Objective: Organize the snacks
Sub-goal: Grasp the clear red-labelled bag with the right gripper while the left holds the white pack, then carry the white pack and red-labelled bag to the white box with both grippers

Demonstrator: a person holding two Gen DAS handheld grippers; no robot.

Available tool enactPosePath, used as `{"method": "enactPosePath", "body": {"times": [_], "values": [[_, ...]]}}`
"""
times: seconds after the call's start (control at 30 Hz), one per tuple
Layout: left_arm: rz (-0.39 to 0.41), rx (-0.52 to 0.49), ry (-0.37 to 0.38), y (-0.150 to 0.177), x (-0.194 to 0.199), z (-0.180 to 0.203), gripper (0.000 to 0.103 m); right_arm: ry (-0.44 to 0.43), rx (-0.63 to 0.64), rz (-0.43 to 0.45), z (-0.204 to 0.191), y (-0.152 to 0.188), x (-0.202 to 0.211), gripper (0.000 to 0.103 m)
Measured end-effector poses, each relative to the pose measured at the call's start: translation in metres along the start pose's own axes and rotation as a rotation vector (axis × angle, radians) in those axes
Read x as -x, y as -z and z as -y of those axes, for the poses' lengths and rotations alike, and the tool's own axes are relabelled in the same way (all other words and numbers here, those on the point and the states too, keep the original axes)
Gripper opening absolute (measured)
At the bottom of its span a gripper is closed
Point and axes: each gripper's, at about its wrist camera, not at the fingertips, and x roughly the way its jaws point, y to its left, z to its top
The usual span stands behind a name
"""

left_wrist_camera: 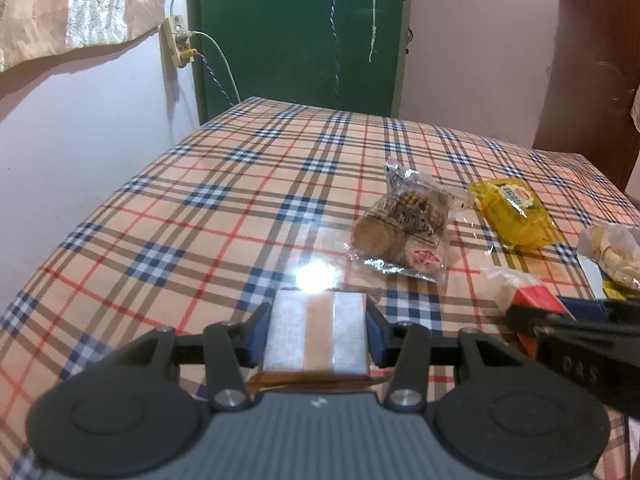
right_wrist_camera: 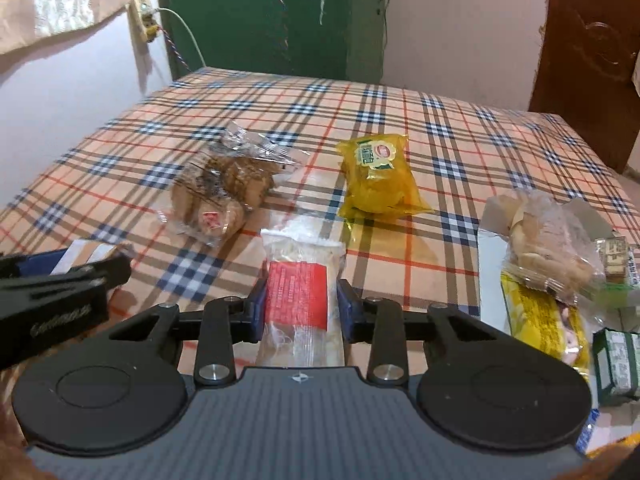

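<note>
At the lower centre of the left wrist view we see the left tongs [left_wrist_camera: 315, 332] clenched on a flat brown-and-white packet [left_wrist_camera: 316, 334]. In the right wrist view the right tongs [right_wrist_camera: 302, 306] grip a clear, red-labelled snack pack [right_wrist_camera: 302, 292]. On the plaid-covered desk [right_wrist_camera: 400, 112] lie a cookie bag [right_wrist_camera: 216, 200] at centre left and a yellow packet [right_wrist_camera: 378, 176] beside it; more snacks are piled in a white box [right_wrist_camera: 490, 272] at the right edge.

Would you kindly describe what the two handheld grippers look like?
Both match: the left gripper and right gripper have a grey ribbed body with a small white mark, two round black discs, black linkage arms with silver rivets, and blue-padded jaws. No cables, hands or sleeves show.
</note>
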Motion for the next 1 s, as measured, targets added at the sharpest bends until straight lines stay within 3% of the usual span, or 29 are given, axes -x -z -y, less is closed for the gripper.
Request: {"method": "enactPosePath", "body": {"times": [0.33, 1.0], "values": [[0.001, -0.002, -0.013, -0.004, 0.023, 0.006, 0.047, -0.016, -0.017, 0.038, 0.003, 0.008, 0.050, 0.042], [0.025, -0.014, 0.052, -0.003, 0.075, 0.031, 0.047, -0.014, -0.039, 0.100, 0.017, 0.020, 0.127, 0.042]]}}
